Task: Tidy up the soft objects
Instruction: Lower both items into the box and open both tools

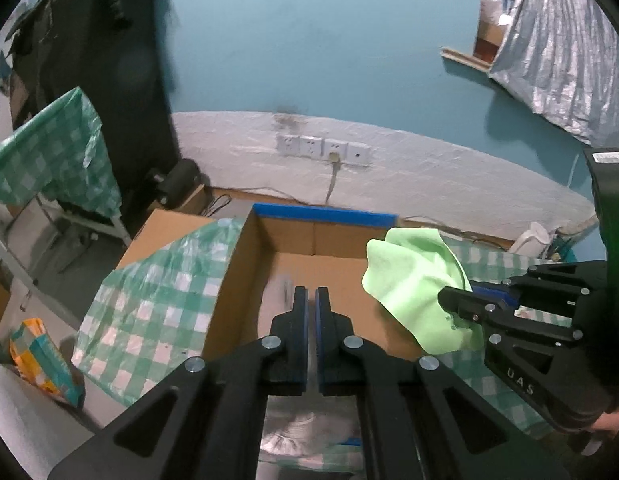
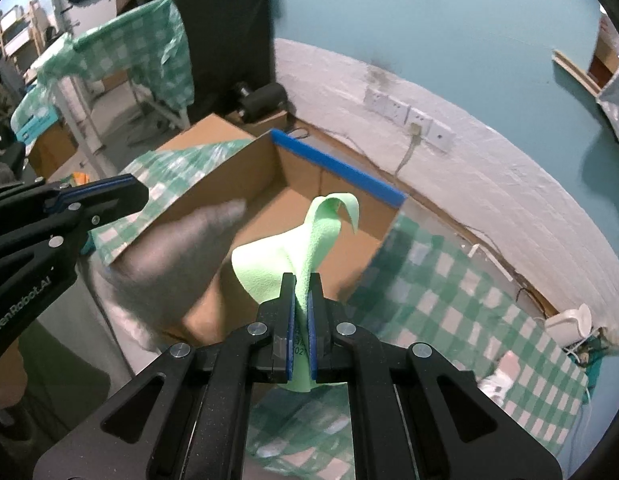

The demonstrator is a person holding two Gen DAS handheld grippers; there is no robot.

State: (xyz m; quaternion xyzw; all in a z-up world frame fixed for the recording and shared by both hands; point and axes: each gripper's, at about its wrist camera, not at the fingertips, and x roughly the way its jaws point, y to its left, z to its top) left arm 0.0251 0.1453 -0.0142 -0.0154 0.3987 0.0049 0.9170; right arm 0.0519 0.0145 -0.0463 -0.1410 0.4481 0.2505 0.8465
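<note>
My right gripper (image 2: 302, 292) is shut on a light green cloth (image 2: 309, 240) and holds it above the near right corner of an open cardboard box (image 2: 237, 164) with a blue-taped far rim. The cloth (image 1: 413, 284) and right gripper (image 1: 455, 304) also show in the left wrist view, at the box's (image 1: 245, 264) right side. My left gripper (image 1: 311, 300) is shut, with nothing visible between its fingers, and sits over the box's near edge. It shows at the left in the right wrist view (image 2: 137, 192). A blurred grey cloth (image 2: 169, 256) hangs by the box's near left side.
A green-and-white checked plastic sheet (image 2: 449, 292) covers the table around the box. A white wall with sockets (image 1: 325, 150) runs behind. A second covered table (image 1: 49, 152) stands at the left. A patterned bag (image 1: 41, 356) lies lower left. A white object (image 2: 569, 320) sits at the far right.
</note>
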